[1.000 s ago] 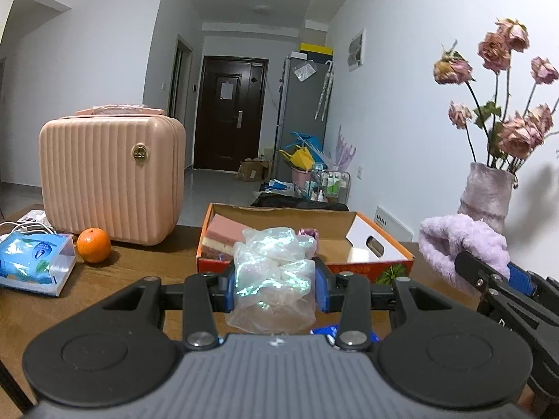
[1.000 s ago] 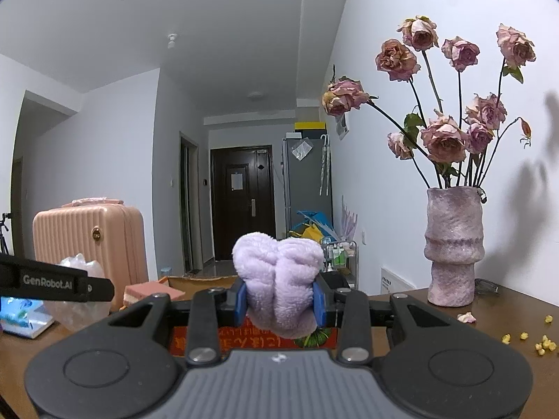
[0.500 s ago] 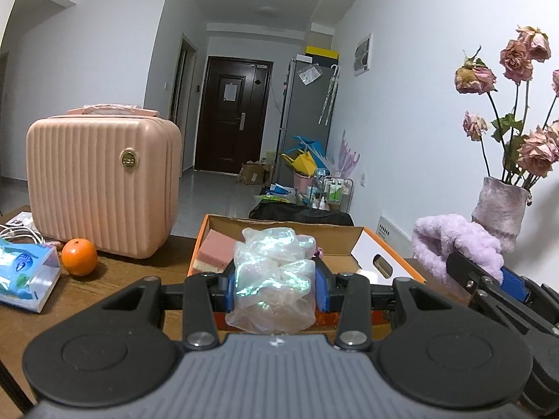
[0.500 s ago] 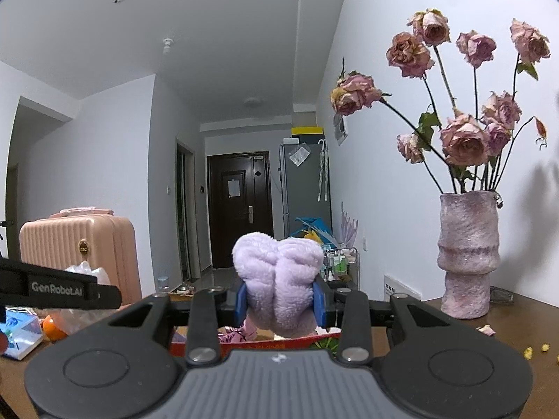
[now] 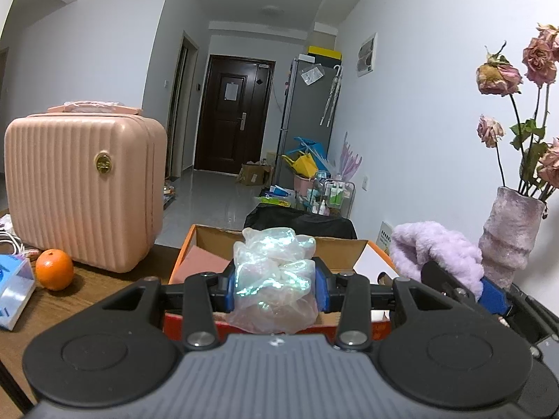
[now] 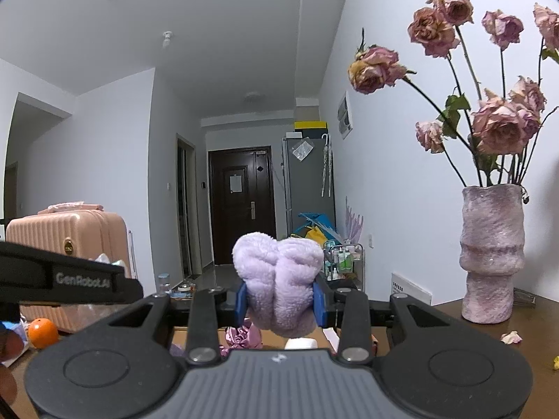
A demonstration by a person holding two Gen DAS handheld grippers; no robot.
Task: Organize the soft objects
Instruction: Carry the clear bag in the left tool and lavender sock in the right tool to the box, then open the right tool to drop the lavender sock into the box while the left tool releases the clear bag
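Left wrist view shows the left gripper (image 5: 276, 284) clamped on a crumpled iridescent plastic bag (image 5: 274, 279), held above the near edge of the open cardboard box (image 5: 206, 241), with the pink ribbed case (image 5: 84, 188) and an orange (image 5: 55, 269) left of that box on the wooden table (image 5: 101, 289). Right wrist view shows the right gripper (image 6: 279, 302) squeezed tight on a fluffy lilac cloth (image 6: 279, 282), raised above the same box, whose inside holds a purple scrunchie (image 6: 241, 337); the vase of dried roses (image 6: 491, 255) stands right of the box.
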